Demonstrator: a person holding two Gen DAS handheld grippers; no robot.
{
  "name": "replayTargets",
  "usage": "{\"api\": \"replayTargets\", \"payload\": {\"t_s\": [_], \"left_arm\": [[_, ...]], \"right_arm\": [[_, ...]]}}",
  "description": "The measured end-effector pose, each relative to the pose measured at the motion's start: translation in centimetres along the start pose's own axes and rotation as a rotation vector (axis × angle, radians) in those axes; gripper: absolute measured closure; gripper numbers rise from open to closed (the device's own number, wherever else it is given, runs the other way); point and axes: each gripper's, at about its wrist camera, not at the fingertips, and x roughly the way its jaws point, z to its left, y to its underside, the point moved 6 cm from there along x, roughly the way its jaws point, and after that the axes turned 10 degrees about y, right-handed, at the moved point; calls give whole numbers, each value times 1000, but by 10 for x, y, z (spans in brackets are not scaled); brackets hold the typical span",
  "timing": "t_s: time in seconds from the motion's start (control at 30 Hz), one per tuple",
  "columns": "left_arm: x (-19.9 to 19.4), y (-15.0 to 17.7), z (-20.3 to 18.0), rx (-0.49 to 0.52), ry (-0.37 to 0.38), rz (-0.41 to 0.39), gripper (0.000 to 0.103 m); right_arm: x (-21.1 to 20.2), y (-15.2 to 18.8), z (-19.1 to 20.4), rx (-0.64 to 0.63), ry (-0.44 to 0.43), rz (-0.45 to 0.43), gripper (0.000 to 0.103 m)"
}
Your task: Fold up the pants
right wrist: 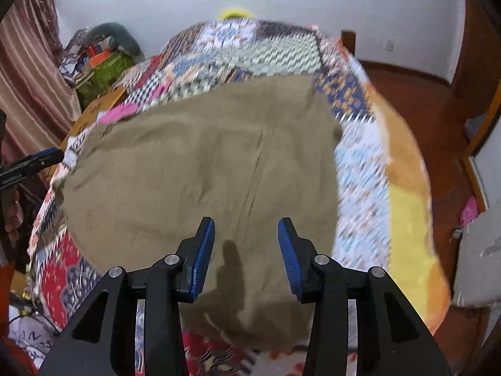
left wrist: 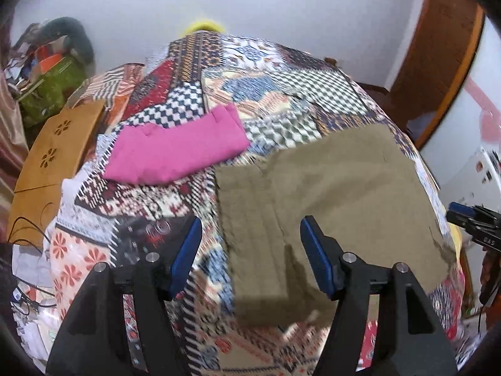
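Khaki pants (left wrist: 344,194) lie spread flat on a patchwork bedspread (left wrist: 150,197); in the right wrist view the pants (right wrist: 188,172) fill the middle of the bed. My left gripper (left wrist: 250,222) hovers open over the pants' left edge and lower corner, with nothing between its blue pads. My right gripper (right wrist: 245,221) hangs open above the near part of the pants, near a centre seam, its pads clear of the cloth. A folded pink garment (left wrist: 178,147) rests on the bedspread up and left of the pants.
A brown cardboard box (left wrist: 53,156) and a pile with a green bag (left wrist: 53,84) stand left of the bed. Cables (left wrist: 28,235) trail at the lower left. A yellow-orange blanket (right wrist: 410,219) lines the bed's right edge, with red-brown floor (right wrist: 438,100) beyond.
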Motion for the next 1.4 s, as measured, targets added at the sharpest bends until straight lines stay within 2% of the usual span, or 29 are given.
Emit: {"api": "replayTargets", "payload": {"t_s": [0.1, 0.3, 0.43, 0.53, 0.7, 0.9, 1.17, 1.2, 1.23, 1.27, 1.33, 1.4], "left_arm": [[7, -15, 10, -8, -22, -7, 38], [34, -41, 24, -12, -45, 6, 38], [57, -48, 28, -54, 3, 38, 38], [74, -52, 29, -73, 28, 62, 38], [99, -54, 34, -62, 3, 105, 38], [109, -54, 38, -68, 21, 131, 38], [117, -48, 34, -51, 12, 150, 37], [119, -47, 35, -53, 7, 151, 36], [120, -46, 35, -54, 2, 152, 35], [121, -45, 36, -56, -3, 150, 35], [123, -44, 37, -62, -5, 145, 34], [123, -42, 39, -72, -10, 140, 32]], "right_arm": [[-2, -21, -10, 11, 23, -51, 55], [10, -58, -24, 12, 66, -106, 55], [27, -79, -32, 5, 81, -116, 55], [46, -93, -39, -1, 87, -107, 54], [77, -112, -45, -13, 85, -90, 54], [122, -128, -47, -33, 80, -42, 54], [148, -131, -45, -74, 54, 4, 54], [147, -131, -44, -78, 45, 3, 57], [147, -131, -44, -81, 32, 0, 65], [146, -131, -42, -88, 26, 0, 68], [145, -129, -39, -130, 56, -5, 88], [145, -128, -37, -158, 71, -12, 91]]}}
